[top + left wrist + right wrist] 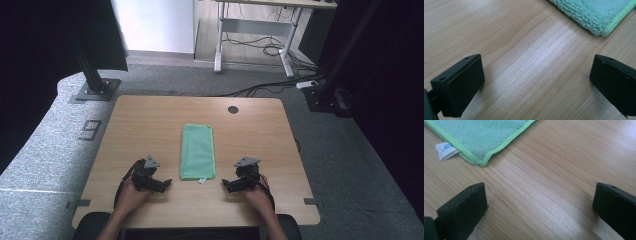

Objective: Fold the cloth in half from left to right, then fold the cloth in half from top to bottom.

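Resting low on the wooden surface (150,125), the left gripper (159,185) has its jaws spread wide with only bare wood between them, near the folded green cloth's (198,151) near left corner. That cloth lies flat in the middle of the surface, long side running away from the person. A likely slip: closing on a thick folded edge, the gripper may catch only the top layer and leave the rest behind, or drag the whole cloth askew. The right gripper (231,186), also spread and empty, sits near the near right corner, where a small white tag (446,150) pokes out. How many layers are folded under is hard to tell.
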Demonstrator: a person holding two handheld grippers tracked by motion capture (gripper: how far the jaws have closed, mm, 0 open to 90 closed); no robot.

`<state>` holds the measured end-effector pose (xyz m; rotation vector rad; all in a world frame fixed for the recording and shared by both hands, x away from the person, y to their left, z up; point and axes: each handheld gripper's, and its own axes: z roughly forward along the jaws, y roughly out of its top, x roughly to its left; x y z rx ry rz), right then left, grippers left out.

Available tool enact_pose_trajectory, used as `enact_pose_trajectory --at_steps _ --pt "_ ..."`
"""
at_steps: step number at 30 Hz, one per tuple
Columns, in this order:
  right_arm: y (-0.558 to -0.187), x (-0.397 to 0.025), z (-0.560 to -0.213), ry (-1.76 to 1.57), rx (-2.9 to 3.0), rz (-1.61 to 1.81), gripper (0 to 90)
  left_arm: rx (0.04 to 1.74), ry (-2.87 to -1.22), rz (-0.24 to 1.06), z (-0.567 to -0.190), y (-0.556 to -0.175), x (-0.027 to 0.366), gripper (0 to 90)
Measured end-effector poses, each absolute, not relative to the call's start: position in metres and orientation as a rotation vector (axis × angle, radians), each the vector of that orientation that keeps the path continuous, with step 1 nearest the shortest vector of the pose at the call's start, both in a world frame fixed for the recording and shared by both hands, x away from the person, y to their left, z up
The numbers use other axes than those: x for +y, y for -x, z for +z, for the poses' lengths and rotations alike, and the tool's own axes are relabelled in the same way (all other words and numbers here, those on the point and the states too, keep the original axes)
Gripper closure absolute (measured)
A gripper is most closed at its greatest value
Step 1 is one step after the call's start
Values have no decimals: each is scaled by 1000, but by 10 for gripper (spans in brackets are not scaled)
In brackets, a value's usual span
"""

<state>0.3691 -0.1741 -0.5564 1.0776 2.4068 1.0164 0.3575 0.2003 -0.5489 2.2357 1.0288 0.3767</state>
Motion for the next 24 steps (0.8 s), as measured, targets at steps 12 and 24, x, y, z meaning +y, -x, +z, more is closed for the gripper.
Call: enact_pose_trajectory --at_steps 12,24 --pt "-369 -174 -556 -1080 2406 1018 0 1029 -2235 377 -549 -358 200 0" --pt "-369 -174 -556 -1083 2403 1015 0 1037 -2239 376 -548 -361 198 0"
